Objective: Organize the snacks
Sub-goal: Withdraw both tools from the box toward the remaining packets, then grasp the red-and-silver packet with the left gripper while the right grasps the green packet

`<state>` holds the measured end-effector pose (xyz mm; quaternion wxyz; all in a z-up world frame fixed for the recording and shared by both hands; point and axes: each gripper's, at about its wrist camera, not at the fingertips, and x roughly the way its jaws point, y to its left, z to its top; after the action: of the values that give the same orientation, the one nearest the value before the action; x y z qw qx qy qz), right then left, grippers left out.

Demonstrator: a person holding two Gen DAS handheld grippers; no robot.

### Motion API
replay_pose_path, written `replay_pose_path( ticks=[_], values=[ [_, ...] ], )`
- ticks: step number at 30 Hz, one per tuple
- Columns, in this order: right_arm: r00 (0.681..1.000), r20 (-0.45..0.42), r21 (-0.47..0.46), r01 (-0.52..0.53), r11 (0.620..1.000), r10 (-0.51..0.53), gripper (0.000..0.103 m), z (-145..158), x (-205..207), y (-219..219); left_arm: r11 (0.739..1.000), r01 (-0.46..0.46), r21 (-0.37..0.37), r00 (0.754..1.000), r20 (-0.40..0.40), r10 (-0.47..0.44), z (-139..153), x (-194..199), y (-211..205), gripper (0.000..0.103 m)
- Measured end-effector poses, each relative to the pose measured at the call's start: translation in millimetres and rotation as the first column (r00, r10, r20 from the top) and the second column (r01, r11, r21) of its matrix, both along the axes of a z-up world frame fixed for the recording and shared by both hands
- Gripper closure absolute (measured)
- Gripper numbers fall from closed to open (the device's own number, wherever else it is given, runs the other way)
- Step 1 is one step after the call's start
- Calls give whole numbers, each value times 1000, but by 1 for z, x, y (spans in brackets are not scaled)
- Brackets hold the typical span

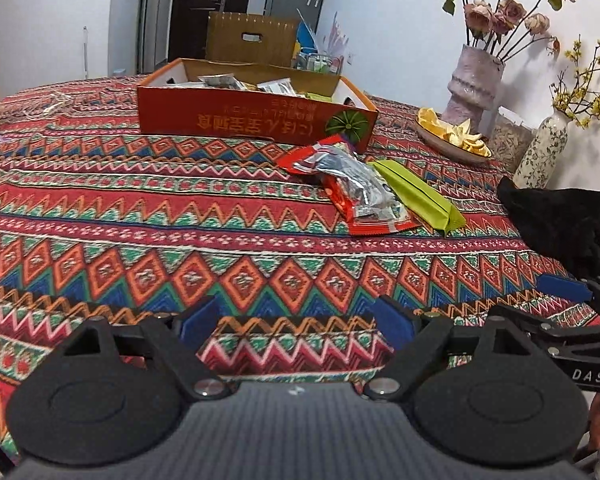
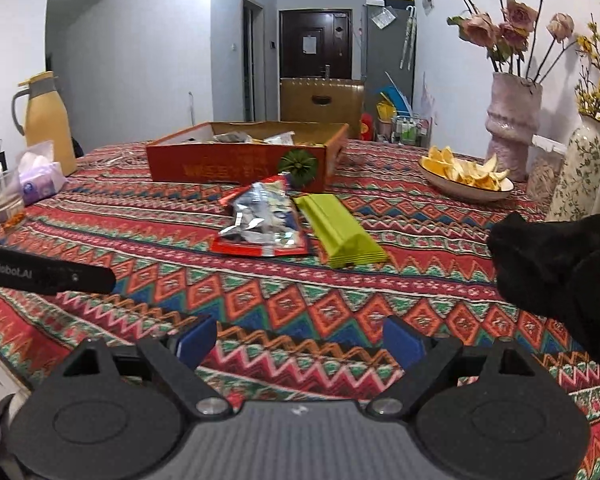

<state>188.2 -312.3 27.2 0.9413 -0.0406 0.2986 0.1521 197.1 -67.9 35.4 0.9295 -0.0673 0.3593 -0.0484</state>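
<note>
Left wrist view: the left gripper point(image 1: 296, 322) hangs low over the patterned tablecloth point(image 1: 140, 216) on the bench, its blue pads point(image 1: 198, 320) spread apart with nothing between them. Ahead of it and to its right lies a red and silver snack packet point(image 1: 352, 188), with a green snack pack point(image 1: 418, 196) touching its right side. Farther ahead stands an open red cardboard box point(image 1: 256, 116) with several wrappers inside. Beyond the packets to the right sit a plate of orange peels point(image 1: 452, 136), a pink vase of roses point(image 1: 476, 84) and a floral vase point(image 1: 542, 152). A black cloth-like object point(image 1: 560, 224) lies close at the right.

In the right wrist view, the right gripper point(image 2: 300, 340) also hovers just above the cloth, jaws apart and empty. The snack packet point(image 2: 264, 220) and green pack point(image 2: 340, 228) lie straight ahead of it, the box point(image 2: 236, 160) behind them. Far to its left stand a yellow thermos jug point(image 2: 46, 120) and a tissue pack point(image 2: 40, 176).
</note>
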Motion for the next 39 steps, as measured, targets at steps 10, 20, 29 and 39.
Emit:
replay_pose_path(
  ticks=[10,20,29,39],
  values=[
    [1000,2,-11,-23,1000,23,16,6,85,-10,1000,26,6,1000,-2,-26,3,58,-22,17],
    [991,-85,23,-98,995,100,29,-8,191,7,999,30,-14,999,-13,-30,6,116,-39,17],
    [996,-69,91,-54,994,60,69,-25,208,-7,998,54,13,996,-70,-53,-16,158,-65,14],
    [997,-41,141,75,987,-69,69,-27,209,-44,989,101,105,994,-48,-96,-34,213,-98,8]
  ],
)
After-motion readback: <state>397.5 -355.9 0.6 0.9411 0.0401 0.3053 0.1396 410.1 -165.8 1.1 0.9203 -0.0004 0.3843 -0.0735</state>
